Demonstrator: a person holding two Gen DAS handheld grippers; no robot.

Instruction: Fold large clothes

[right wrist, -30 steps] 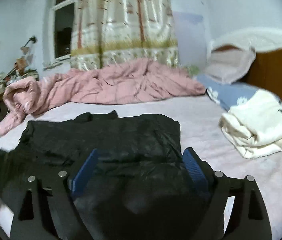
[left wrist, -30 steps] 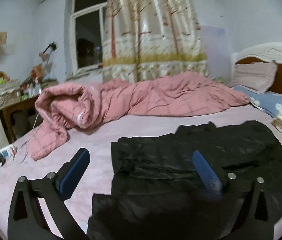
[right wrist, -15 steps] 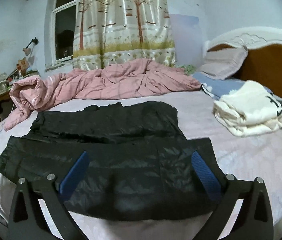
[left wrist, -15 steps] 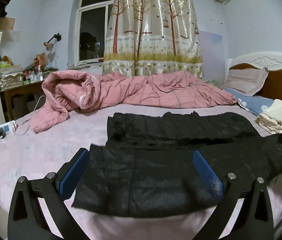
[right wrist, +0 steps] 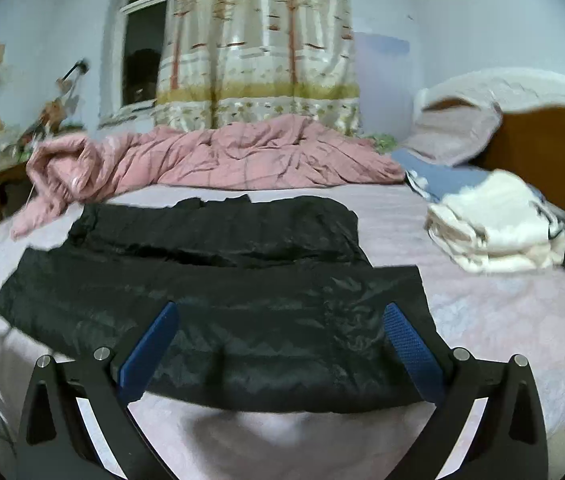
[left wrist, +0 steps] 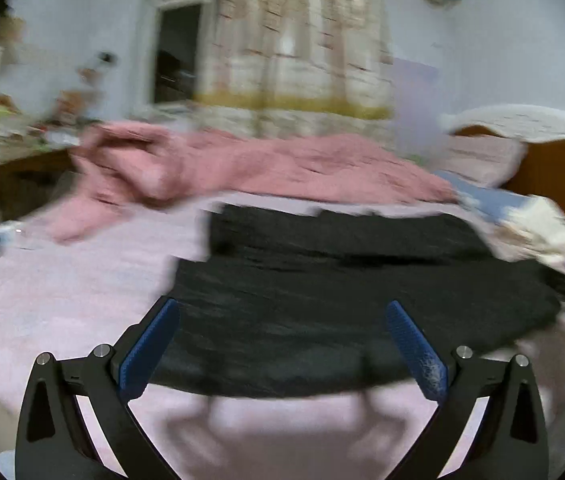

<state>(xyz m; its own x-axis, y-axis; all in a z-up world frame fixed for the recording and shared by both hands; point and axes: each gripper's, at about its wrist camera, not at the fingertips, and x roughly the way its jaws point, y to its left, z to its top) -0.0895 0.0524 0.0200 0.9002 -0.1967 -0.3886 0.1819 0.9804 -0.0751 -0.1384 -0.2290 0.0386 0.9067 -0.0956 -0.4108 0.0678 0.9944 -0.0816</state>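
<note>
The black padded jacket (right wrist: 218, 304) lies spread flat on the pale pink bedsheet (right wrist: 494, 320), folded so that a near band lies across the front and a second layer sits behind it, toward the pink quilt (right wrist: 218, 160). 1 second ago the garment bunched up right under both claws and hid the sheet between the fingers; now its near hem lies across the gap and bare sheet shows below it in both wrist views.

The right gripper (right wrist: 280, 350) stands spread wide with nothing between its blue pads (right wrist: 412, 350); the jaws look wider apart than 1 second ago and level with their spacing half a second ago. The left gripper (left wrist: 282, 350) is also spread wide and empty, hovering over the jacket's (left wrist: 322, 312) near edge. The left view is motion-blurred, whereas half a second ago it was sharp.

A folded cream garment (right wrist: 498, 232) rests on the sheet to the right, well apart from the jacket, beside a blue pillow (right wrist: 438, 176) and the wooden headboard (right wrist: 546, 152). A tree-print curtain (right wrist: 262, 48) hangs behind the bed.
</note>
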